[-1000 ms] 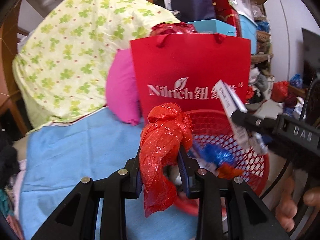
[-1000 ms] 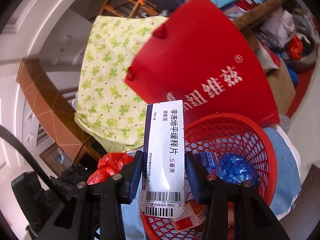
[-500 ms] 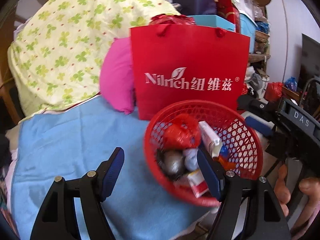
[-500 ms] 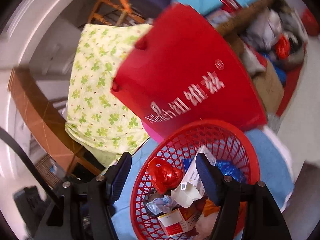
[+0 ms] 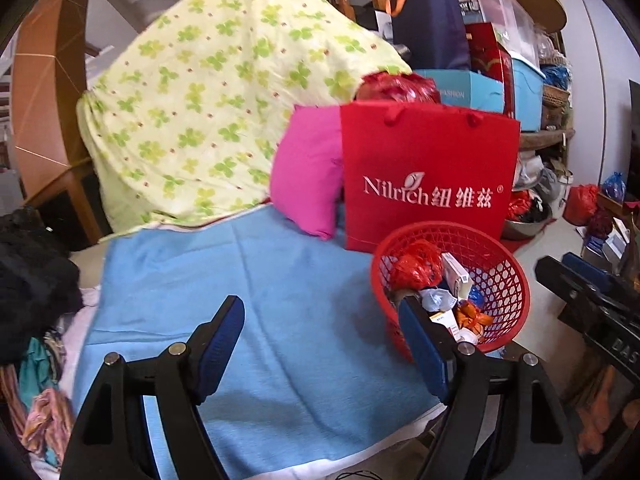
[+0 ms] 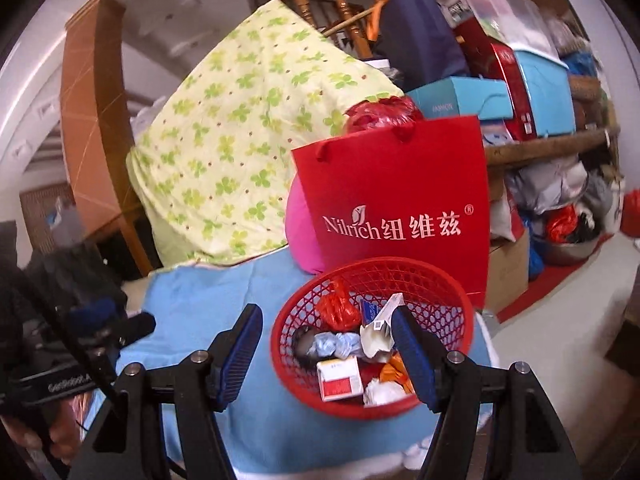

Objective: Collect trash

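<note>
A red mesh basket [image 5: 506, 280] [image 6: 400, 263] stands on a blue cloth [image 5: 280, 280] and holds trash. Inside lie a crumpled red plastic bag [image 5: 414, 266] [image 6: 338, 308], a white medicine box [image 5: 456, 276] [image 6: 376, 334], a small red-and-white box [image 6: 340, 378] and several other scraps. My left gripper [image 5: 320, 308] hovers over the cloth, left of the basket. Its jaws are opening with nothing between them. My right gripper [image 6: 326, 314] stands open above the basket's near rim, with nothing held.
A red paper bag [image 5: 428, 176] stands right behind the basket, with a pink cushion [image 5: 308, 176] and a clover-print quilt [image 5: 224, 100] to its left. Boxes and bags are piled at the back right. Dark clothes [image 5: 32, 280] lie left of the cloth.
The left gripper let go of the red plastic bag and the right let go of the white box; both now lie in the basket. Both grippers opened and drew back and upward.
</note>
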A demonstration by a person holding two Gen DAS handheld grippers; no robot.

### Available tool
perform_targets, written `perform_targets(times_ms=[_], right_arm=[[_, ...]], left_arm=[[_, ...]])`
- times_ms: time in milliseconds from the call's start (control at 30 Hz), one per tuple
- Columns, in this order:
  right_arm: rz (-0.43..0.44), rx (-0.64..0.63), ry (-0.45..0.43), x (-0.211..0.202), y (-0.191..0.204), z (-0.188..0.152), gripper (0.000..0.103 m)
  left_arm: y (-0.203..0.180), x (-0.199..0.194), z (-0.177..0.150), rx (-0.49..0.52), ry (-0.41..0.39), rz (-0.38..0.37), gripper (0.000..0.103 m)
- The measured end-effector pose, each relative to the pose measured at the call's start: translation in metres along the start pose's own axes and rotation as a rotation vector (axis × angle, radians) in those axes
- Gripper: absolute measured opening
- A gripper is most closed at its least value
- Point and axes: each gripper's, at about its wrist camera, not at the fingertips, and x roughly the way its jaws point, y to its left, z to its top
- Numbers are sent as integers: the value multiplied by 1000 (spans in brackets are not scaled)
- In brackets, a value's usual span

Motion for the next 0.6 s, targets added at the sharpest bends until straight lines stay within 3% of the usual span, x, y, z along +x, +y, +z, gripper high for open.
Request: perform_targets(times_ms=[133, 267, 600], right_arm=[[-16, -51, 10, -29, 14, 7, 71], [-19, -83, 19, -57, 26, 14, 71], [-72, -127, -3, -99, 46, 26, 72]], left_arm=[[7, -28, 1, -8, -52, 44, 94], [10, -57, 0, -12, -95, 76, 96], [8, -103, -3, 3, -118, 125, 100]])
